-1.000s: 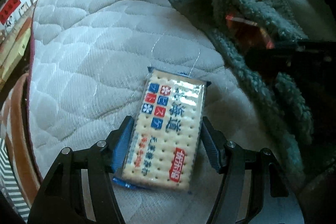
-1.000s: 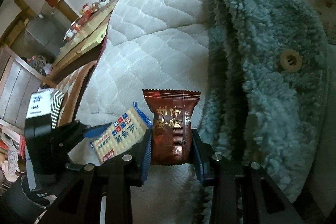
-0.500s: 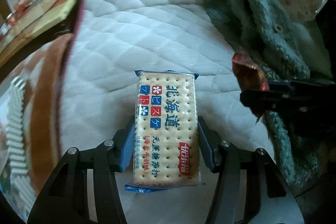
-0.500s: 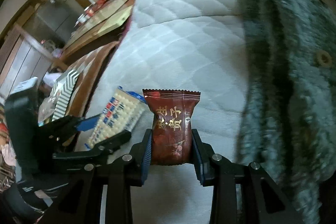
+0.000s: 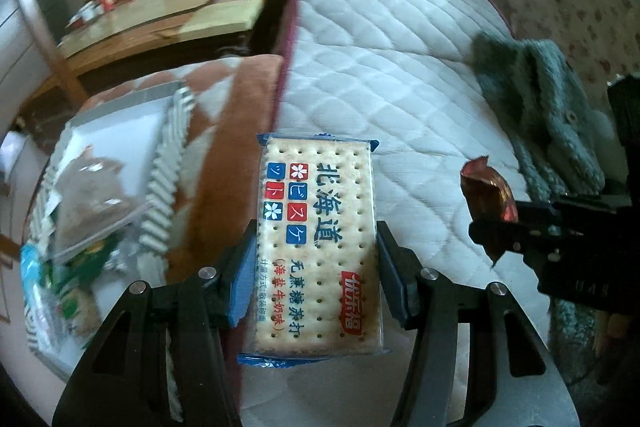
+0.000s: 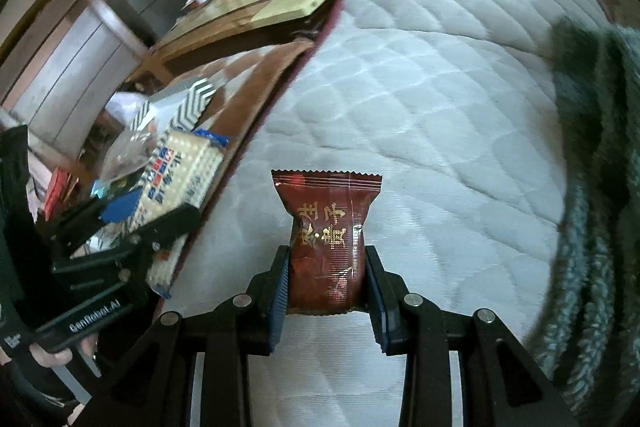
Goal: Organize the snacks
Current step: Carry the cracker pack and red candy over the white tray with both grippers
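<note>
Above the quilted white mattress (image 5: 400, 75), both grippers carry one snack each. The left gripper (image 5: 316, 267) is clamped on the long sides of a cracker packet (image 5: 318, 243); its jaws have just been closing, with the packet between them and the pads pressing on the wrapper. The right gripper (image 6: 326, 287) is closed on a dark red candy pouch (image 6: 326, 247), held upright by its lower half.

At the left of both views a striped-rim box (image 5: 164, 187) stands beside the mattress edge, on a brown and white patterned cover (image 5: 224, 115). It already contains several packets: a clear bag of brown pieces (image 5: 88, 203) and green wrappers (image 5: 76, 279). In the right wrist view the cracker packet is nearest that box.

Judgement: collection is partly done. Both held snacks are lifted but not yet deposited, and the box is the likely destination. No further loose snacks are visible on the mattress; only a grey-green fleece garment (image 6: 592, 187) lies there.
</note>
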The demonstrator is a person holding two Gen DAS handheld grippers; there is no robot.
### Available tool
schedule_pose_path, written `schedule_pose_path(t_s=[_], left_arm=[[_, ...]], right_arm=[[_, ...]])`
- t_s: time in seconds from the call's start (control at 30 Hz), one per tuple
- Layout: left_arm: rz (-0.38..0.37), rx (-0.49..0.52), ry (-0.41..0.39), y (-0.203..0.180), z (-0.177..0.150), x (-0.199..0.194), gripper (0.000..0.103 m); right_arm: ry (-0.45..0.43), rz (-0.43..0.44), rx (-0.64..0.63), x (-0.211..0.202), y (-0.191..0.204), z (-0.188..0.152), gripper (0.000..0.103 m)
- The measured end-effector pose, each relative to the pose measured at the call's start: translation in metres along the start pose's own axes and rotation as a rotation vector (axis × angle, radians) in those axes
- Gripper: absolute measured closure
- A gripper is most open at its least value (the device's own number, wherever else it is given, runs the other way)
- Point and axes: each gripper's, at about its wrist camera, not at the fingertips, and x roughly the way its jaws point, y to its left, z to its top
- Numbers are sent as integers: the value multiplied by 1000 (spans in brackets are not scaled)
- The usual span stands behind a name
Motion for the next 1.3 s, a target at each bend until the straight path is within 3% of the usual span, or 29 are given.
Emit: schedule_pose_path(t_s=[0.7,1.3], left_arm=[[149,-205,-71,123,-22,-45,49],[231,-372,-53,217,-43,-41,49]], right_arm=[[67,64,-273,39,143,32,69],[165,101,-452,105,243,56,69]])
